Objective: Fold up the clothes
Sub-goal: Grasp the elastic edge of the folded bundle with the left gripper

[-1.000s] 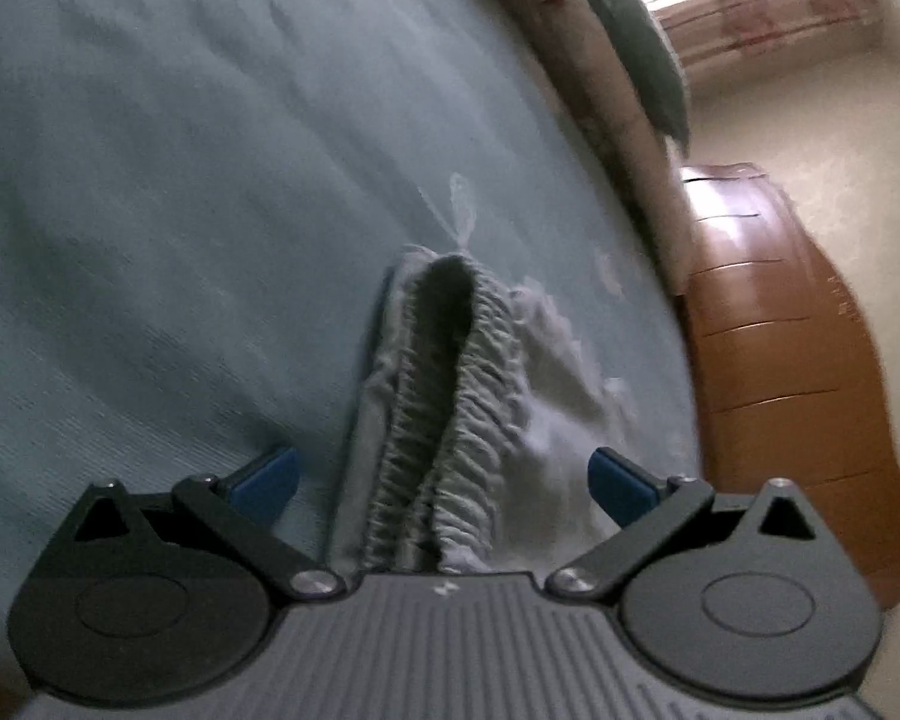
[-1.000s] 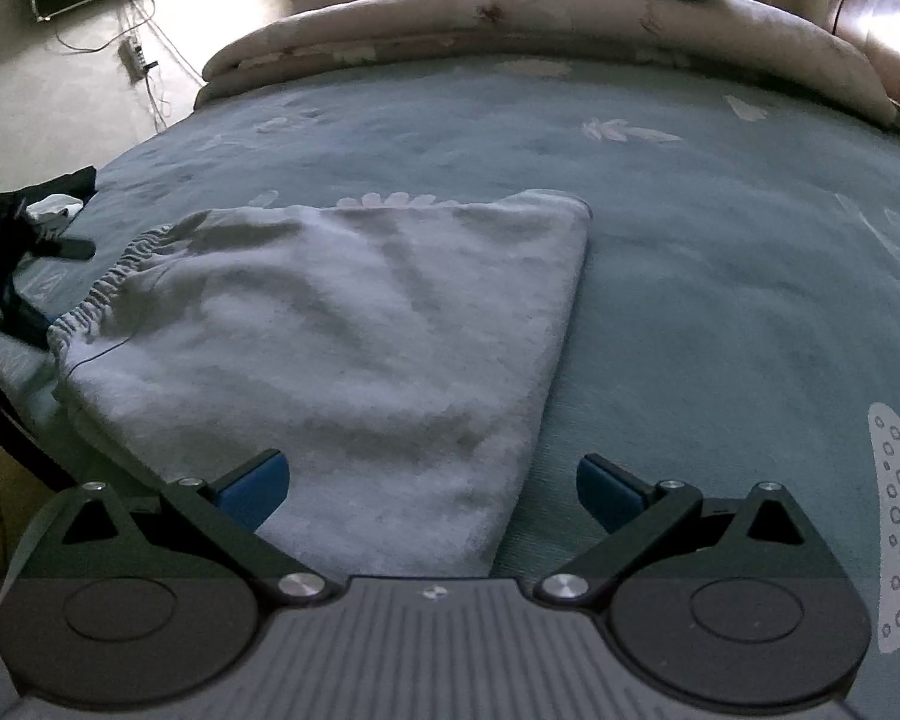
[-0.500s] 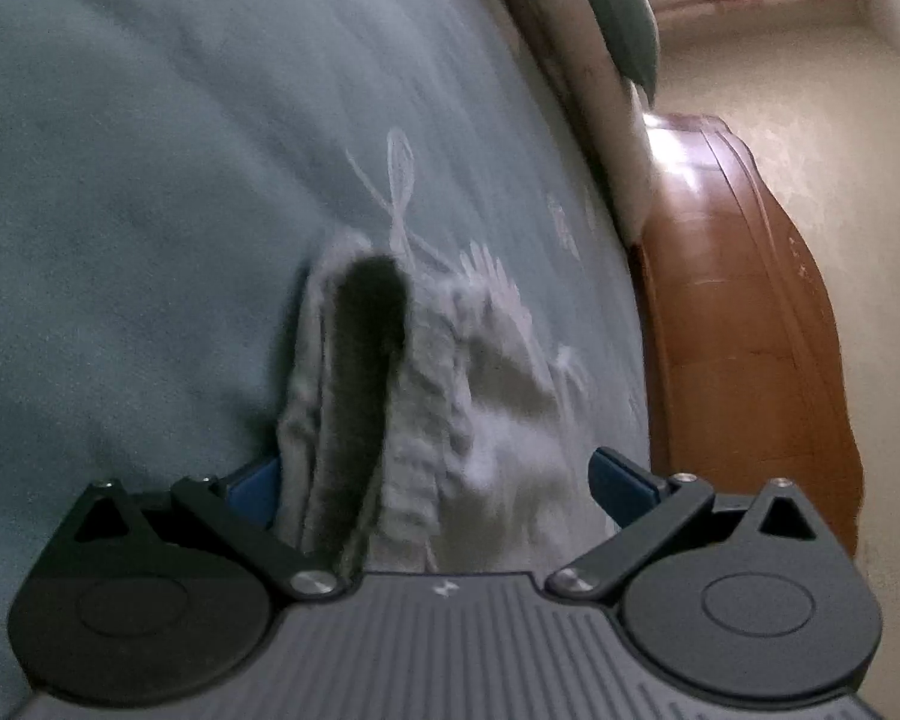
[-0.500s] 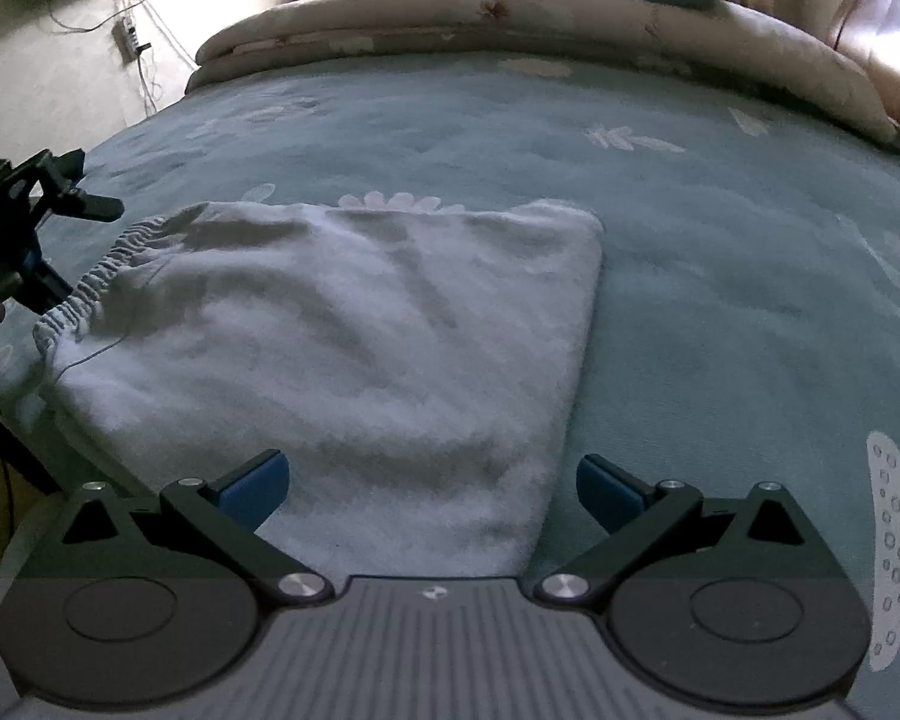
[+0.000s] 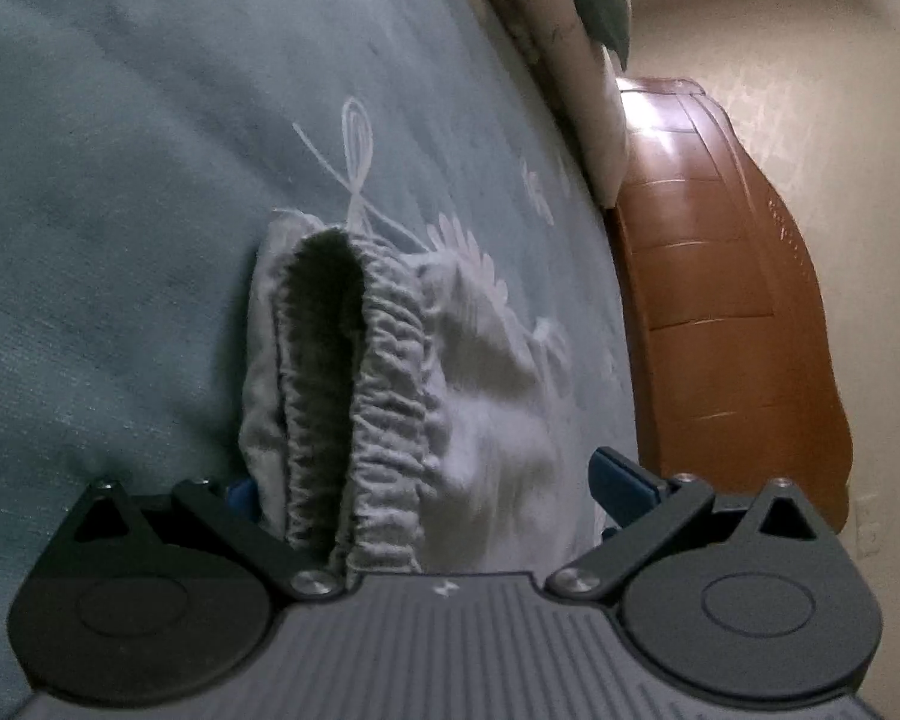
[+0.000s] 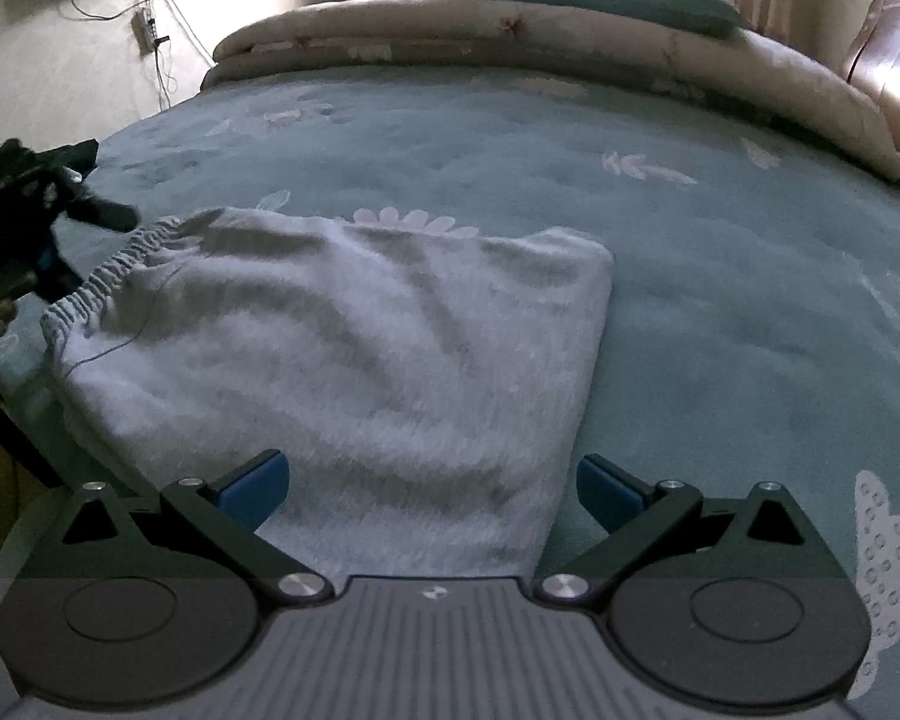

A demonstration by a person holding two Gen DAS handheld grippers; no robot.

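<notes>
Fleecy pale-grey folded garment (image 6: 354, 360) lies lengthwise 9-to-3 on teal bed (image 6: 720, 300), elastic waistband (image 5: 384, 420) at 9; left claw (image 5: 432, 480) has closed in around the waistband, both claws wide, right claw (image 6: 429, 480) too.

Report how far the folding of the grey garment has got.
Done: the grey garment lies flat on the bed, apparently folded once. In hand: left tongs open around its elastic waistband; right tongs open over the other end. Left: grip and make the next fold.

Both wrist views face the garment (image 5: 450, 396) (image 6: 360, 360) closely.
</notes>
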